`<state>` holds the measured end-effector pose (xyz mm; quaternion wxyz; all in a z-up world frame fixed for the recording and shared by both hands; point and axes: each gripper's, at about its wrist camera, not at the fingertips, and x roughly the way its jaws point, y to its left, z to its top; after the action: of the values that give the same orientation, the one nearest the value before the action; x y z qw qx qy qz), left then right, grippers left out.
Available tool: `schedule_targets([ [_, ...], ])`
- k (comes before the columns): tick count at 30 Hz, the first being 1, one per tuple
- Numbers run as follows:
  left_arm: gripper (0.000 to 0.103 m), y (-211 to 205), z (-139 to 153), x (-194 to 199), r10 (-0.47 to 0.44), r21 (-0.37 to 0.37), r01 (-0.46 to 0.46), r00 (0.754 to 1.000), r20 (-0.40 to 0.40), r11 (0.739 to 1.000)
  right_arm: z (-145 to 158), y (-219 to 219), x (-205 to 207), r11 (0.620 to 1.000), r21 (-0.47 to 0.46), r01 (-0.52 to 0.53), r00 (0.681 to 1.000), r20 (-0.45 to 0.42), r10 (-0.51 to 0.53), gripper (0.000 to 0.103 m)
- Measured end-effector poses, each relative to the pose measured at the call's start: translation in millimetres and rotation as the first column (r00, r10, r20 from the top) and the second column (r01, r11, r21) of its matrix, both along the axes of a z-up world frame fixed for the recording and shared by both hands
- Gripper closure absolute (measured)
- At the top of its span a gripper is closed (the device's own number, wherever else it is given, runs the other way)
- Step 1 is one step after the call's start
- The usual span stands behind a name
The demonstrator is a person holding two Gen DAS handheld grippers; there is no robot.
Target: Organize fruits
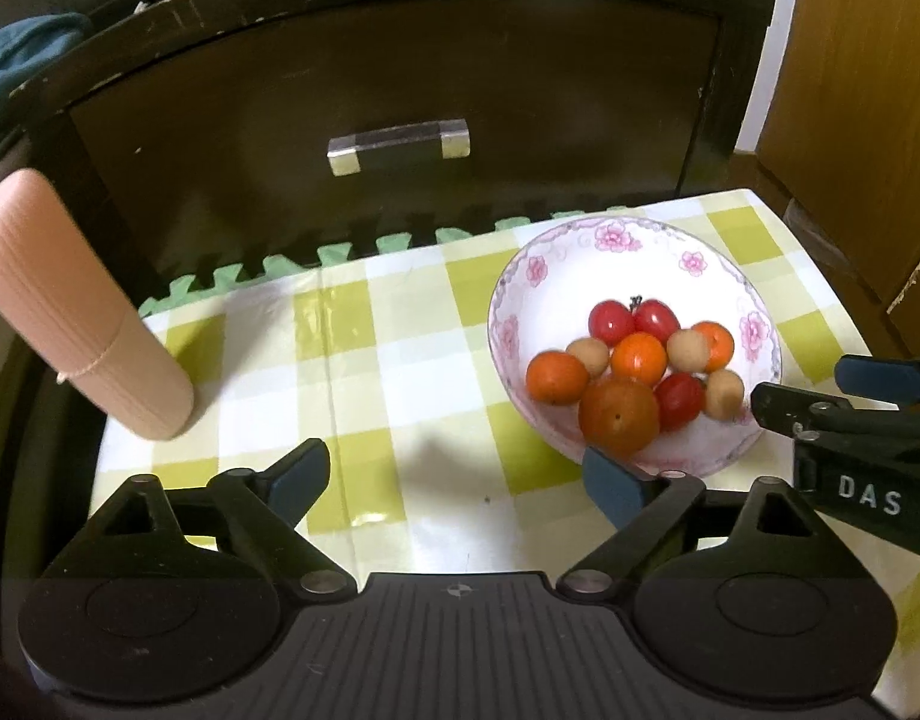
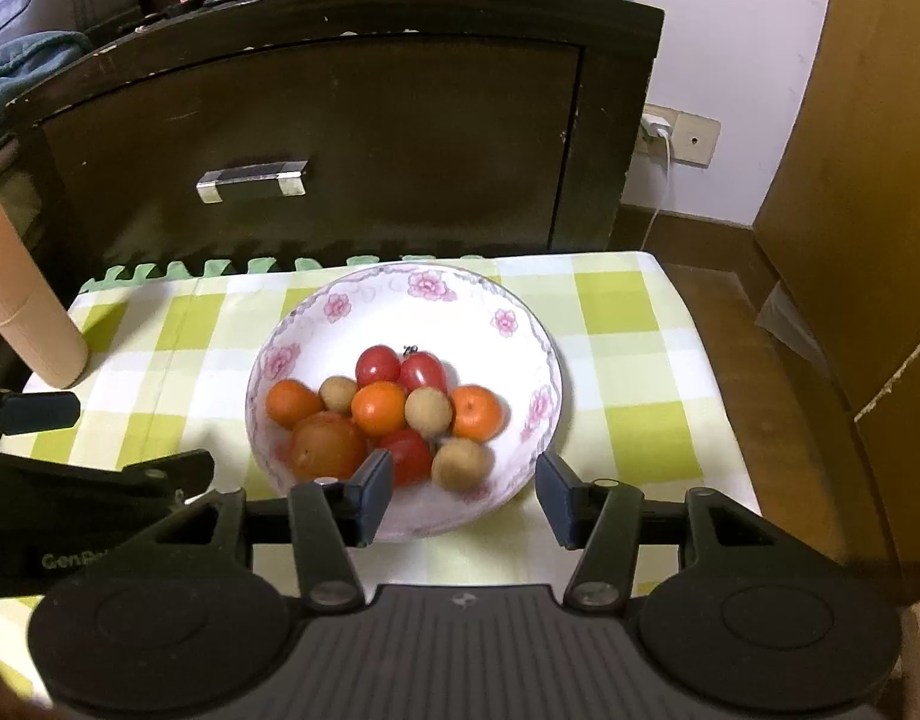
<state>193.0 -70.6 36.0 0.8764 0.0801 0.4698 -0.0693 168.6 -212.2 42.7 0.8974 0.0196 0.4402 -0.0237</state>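
Right wrist view shows you the floral bowl (image 2: 523,324) on the green checked counter (image 2: 634,324), and all the fruit you can see lies inside this bowl: 3 cherry tomatoes (image 2: 378,365), 3 small oranges (image 2: 475,413), 3 pale brown round fruits (image 2: 428,411) and 1 bigger orange-red fruit (image 2: 326,445). No fruit lies on the counter outside the bowl. So the gathering looks done, or the sorting is not yet begun; from these pictures you cannot tell which one is meant.

Your right gripper (image 2: 464,495) hovers at the near rim of the bowl, fingers spread apart and holding nothing. Your left gripper (image 1: 456,474) is to the left of the bowl, over the bare counter, fingers also released and empty. A pink cylinder (image 1: 69,312) stands far left of the bowl, well apart from it.
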Motion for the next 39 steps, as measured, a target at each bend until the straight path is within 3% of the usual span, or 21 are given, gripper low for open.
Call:
schedule_targets([
  [9,0.008,11,6,-27,0.014,-0.018,-0.013,1.0,0.014,1.0,0,8,-36,0.999,0.035,0.002,1.0,-0.01,-0.002,0.052],
  [12,0.0,14,7,-39,0.016,-0.009,-0.015,0.999,0.035,1.0,3,11,-48,0.999,0.041,0.001,1.0,-0.003,-0.001,0.052],
  [16,0.0,20,9,-56,0.016,-0.022,-0.014,0.998,0.054,1.0,7,14,-65,0.999,0.046,0.001,1.0,0.009,-0.001,0.052],
  [24,0.0,25,3,-86,0.014,0.022,-0.016,0.997,0.075,1.0,5,14,-96,0.998,0.057,0.009,1.0,0.006,-0.009,0.05],
  [29,0.0,26,2,-100,0.014,0.024,-0.016,0.998,0.069,1.0,5,20,-111,0.998,0.064,-0.007,1.0,0.004,0.007,0.05],
  [35,0.0,31,-5,-111,0.047,0.098,-0.051,0.998,0.035,0.994,4,25,-125,0.998,0.067,-0.011,1.0,0.001,0.011,0.05],
  [39,0.0,36,-7,-118,0.054,0.047,-0.054,0.999,0.005,0.997,3,30,-131,0.997,0.068,-0.019,1.0,-0.004,0.02,0.05],
])
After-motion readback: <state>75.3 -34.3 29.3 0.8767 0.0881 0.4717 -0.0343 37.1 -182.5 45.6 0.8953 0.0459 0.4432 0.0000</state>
